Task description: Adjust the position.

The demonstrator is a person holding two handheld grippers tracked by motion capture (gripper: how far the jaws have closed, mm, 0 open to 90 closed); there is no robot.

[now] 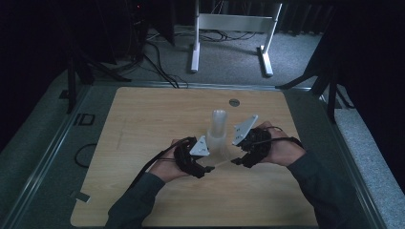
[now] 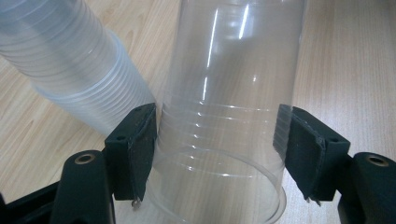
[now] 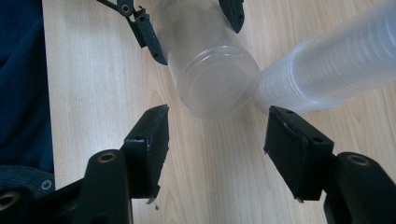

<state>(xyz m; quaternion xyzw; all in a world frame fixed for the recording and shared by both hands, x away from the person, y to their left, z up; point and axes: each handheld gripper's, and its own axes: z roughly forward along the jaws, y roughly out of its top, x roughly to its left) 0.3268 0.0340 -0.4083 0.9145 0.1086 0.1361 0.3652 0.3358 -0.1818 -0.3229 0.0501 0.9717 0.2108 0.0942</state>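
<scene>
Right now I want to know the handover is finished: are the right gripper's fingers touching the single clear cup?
Apart. The right gripper view shows bare table between the right gripper fingers and the clear cup, which sits between the left gripper fingers.

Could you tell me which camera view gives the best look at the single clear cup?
The left gripper view: the single clear cup is close up between the left hand-held gripper's pads. The right gripper view shows its closed base from farther off. In the high view it is a faint pale sliver between the hands.

Overhead view; two close claw-mounted views.
</scene>
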